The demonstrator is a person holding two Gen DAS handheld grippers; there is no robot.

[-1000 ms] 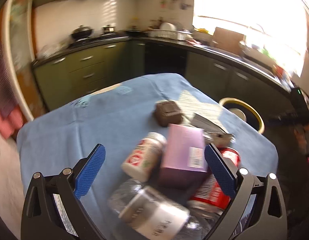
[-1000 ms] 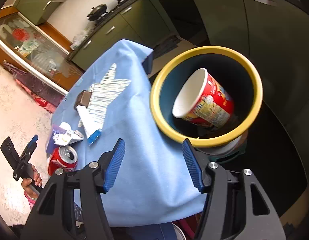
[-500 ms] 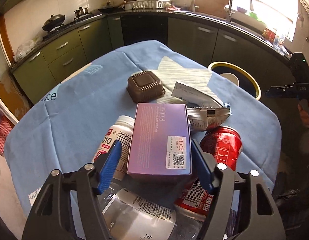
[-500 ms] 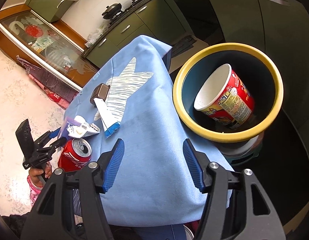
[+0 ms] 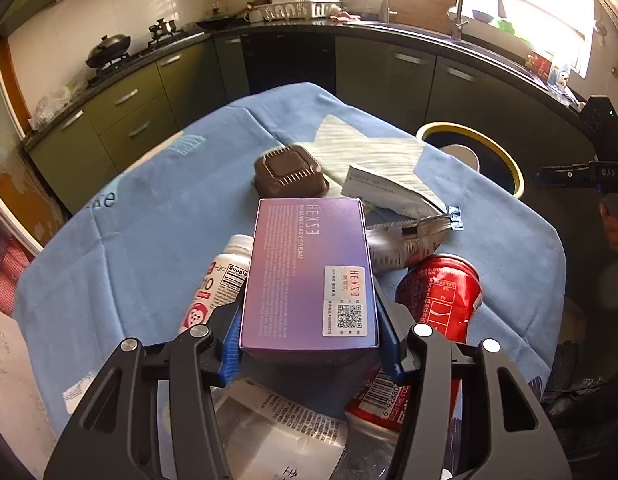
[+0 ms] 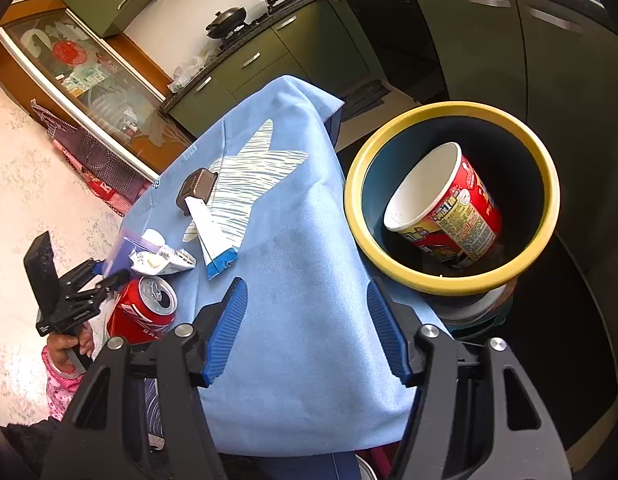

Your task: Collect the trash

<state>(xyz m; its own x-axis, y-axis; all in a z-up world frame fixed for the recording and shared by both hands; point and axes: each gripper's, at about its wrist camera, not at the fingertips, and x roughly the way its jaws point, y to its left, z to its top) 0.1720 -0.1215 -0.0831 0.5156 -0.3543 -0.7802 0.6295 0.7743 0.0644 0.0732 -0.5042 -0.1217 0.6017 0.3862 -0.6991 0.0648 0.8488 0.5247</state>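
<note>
My left gripper (image 5: 309,332) is shut on a purple cream box (image 5: 309,272), its blue pads pressed to both sides near the box's near end. Around the box lie a white pill bottle (image 5: 217,280), a red soda can (image 5: 441,296), a silver foil wrapper (image 5: 405,240), a white packet (image 5: 385,192) and a brown lidded container (image 5: 289,176). A clear plastic bottle (image 5: 277,420) lies under the gripper. My right gripper (image 6: 307,328) is open and empty above the blue tablecloth (image 6: 301,264), beside the yellow-rimmed bin (image 6: 389,256) that holds a red noodle cup (image 6: 445,208).
The bin also shows in the left wrist view (image 5: 509,160), past the table's right edge. Green kitchen cabinets (image 5: 129,116) and a counter ring the table. The left gripper shows at the left of the right wrist view (image 6: 77,296).
My left gripper has closed from wide open onto the purple box. The right gripper has drawn back a little from the bin and stays open.
</note>
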